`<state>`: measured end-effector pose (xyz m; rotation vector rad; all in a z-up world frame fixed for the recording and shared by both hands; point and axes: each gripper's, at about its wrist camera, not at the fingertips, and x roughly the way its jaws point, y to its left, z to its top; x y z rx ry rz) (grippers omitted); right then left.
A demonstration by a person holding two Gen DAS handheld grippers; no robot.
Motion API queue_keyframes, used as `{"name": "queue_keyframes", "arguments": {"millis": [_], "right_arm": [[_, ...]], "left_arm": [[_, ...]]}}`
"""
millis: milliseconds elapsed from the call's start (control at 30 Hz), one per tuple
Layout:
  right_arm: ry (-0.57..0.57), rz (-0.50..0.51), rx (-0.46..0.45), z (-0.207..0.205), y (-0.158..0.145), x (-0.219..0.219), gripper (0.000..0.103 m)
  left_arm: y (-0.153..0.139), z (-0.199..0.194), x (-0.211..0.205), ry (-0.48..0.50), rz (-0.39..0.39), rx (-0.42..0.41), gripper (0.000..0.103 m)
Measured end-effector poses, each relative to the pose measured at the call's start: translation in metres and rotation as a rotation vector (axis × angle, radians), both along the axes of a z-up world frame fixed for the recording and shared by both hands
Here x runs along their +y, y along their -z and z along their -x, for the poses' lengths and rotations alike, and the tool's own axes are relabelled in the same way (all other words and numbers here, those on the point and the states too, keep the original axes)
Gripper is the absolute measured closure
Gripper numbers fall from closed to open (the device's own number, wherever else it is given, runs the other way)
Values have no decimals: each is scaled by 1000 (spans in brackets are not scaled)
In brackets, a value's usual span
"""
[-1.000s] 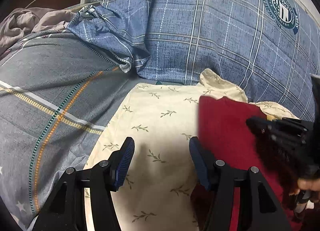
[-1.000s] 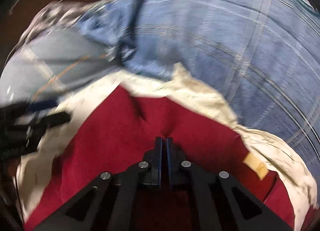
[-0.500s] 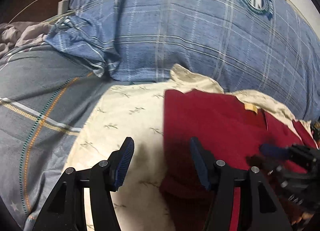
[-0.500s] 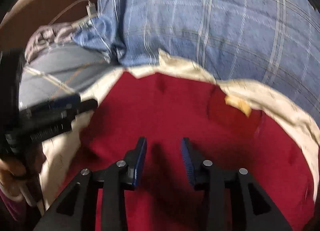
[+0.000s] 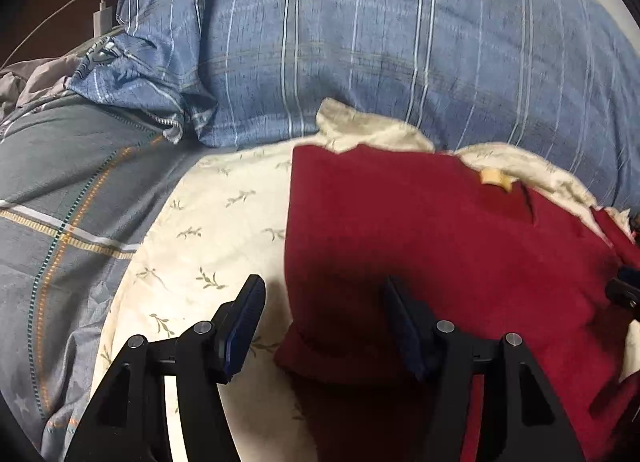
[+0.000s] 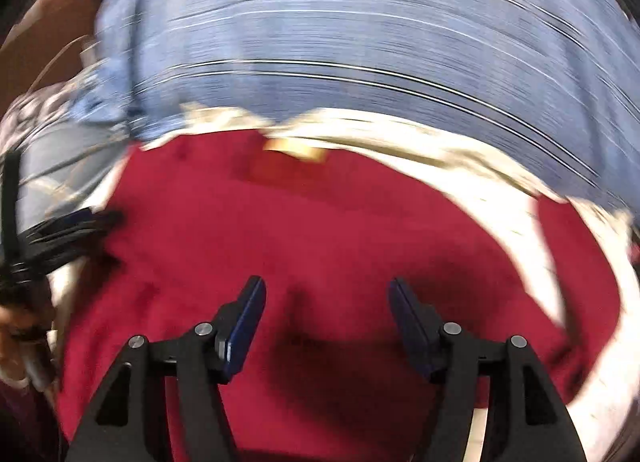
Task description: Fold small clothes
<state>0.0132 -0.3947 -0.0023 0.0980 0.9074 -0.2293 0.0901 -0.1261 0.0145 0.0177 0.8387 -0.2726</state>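
Red garment [image 6: 320,246] blurred, right edge cut off

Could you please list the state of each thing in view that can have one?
Red garment: lying flat on the cream cloth, folded edge at left.
Cream cloth: spread out on the bed.
Left gripper: opening, nothing gripped.
Right gripper: opening, nothing between the jaws.

R tool [image 6: 324,326] jaws opening, nothing btwn; above red garment [image 6: 320,230], blurred.

Dark red garment [image 5: 420,246] on cream leaf-print cloth [image 5: 208,230]
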Motion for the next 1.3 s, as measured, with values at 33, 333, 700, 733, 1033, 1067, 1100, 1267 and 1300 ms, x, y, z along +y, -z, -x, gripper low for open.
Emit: {"name": "queue_keyframes", "arguments": {"millis": [33, 333, 700, 733, 1033, 1067, 1100, 1267, 1300], "right_arm": [[34, -25, 6, 1, 0, -11, 37], [150, 114, 36, -19, 12, -17, 37], [146, 214, 1, -36, 9, -25, 97], [159, 202, 16, -39, 12, -30, 97], [164, 83, -12, -23, 9, -27, 65], [146, 91, -6, -24, 10, -21, 60], [129, 100, 9, -27, 15, -16, 52], [117, 76, 48, -33, 26, -20, 46], [116, 51, 38, -31, 21, -25, 47]], "left_arm": [[-1, 3, 1, 3, 7, -7, 43], [5, 6, -3, 23, -18, 5, 43], [12, -2, -10, 22, -46, 24, 42], [12, -3, -10, 21, -45, 23, 42], [8, -1, -6, 17, -12, 13, 42], [5, 1, -4, 14, 4, 7, 42], [2, 3, -2, 14, 30, -1, 42], [1, 11, -4, 45, 21, -15, 41], [3, 11, -4, 45, 13, -10, 41]]}}
